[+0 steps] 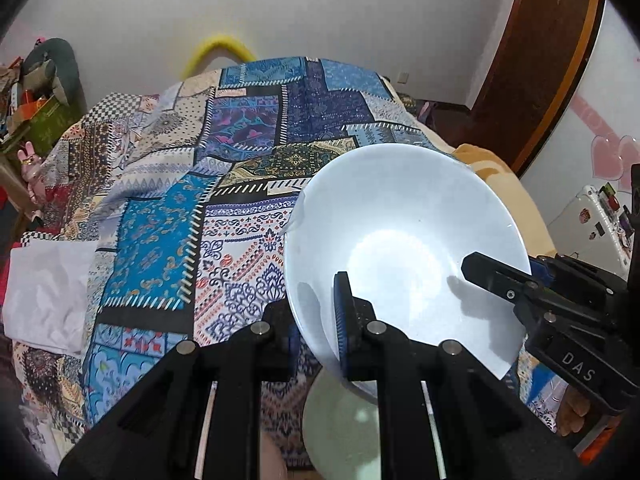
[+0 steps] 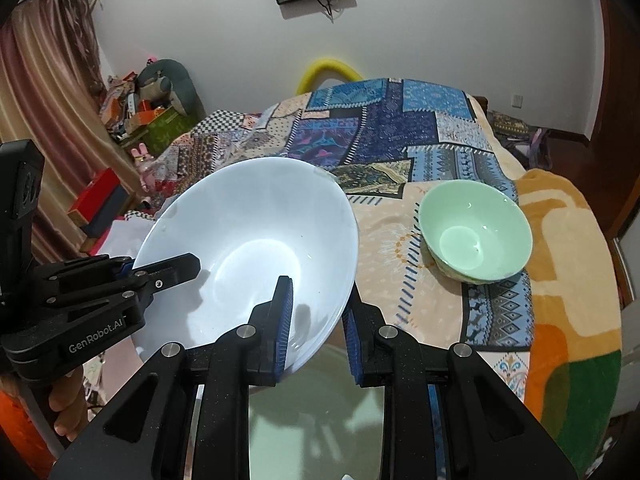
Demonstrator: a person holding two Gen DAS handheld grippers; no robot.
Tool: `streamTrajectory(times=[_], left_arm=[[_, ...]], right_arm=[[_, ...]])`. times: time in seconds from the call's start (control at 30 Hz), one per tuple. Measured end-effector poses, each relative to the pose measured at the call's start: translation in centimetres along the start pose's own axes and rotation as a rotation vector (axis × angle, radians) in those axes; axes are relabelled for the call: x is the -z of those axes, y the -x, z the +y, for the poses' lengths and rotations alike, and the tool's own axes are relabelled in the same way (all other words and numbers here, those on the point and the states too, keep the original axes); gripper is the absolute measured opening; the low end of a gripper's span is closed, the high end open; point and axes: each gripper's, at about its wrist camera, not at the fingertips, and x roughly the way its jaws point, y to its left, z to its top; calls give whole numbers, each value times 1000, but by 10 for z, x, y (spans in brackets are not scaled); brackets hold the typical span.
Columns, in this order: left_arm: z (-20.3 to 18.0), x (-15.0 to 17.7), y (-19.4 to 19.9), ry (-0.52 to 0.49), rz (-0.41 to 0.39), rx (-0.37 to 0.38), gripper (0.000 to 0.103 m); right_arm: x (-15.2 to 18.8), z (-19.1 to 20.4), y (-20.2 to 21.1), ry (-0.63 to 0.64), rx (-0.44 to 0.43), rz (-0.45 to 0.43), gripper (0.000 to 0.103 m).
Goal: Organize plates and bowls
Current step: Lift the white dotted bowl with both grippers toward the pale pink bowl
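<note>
A large white bowl [image 1: 400, 220] hangs tilted above the bed, held by both grippers at opposite sides of its rim. In the left wrist view my left gripper [image 1: 320, 340] is shut on the near rim, one blue pad inside the bowl and one outside. My right gripper [image 2: 318, 332] is shut on the white bowl [image 2: 248, 220] the same way. Below the bowl lies a pale green plate [image 2: 312, 420], partly hidden. A small green bowl [image 2: 476, 232] stands upright on the bed to the right, apart from both grippers.
The bed carries a patchwork cover [image 1: 240, 140] and an orange blanket [image 2: 560, 280] on its right side. A white cloth [image 1: 48, 292] lies at the left edge. Boxes and toys [image 2: 152, 116] pile up by the far wall, near a curtain.
</note>
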Motion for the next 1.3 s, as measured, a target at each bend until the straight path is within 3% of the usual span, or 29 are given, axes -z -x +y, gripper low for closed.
streamTrajectory(times=[0.33, 0.7, 1.3], left_arm=[[5, 27, 49, 16, -41, -20, 14], [25, 61, 76, 54, -49, -42, 14], [93, 110, 89, 163, -18, -86, 14]], right_arm=[[15, 25, 24, 27, -21, -26, 22], [38, 53, 30, 42, -61, -20, 22], [62, 116, -7, 100, -131, 74, 22]])
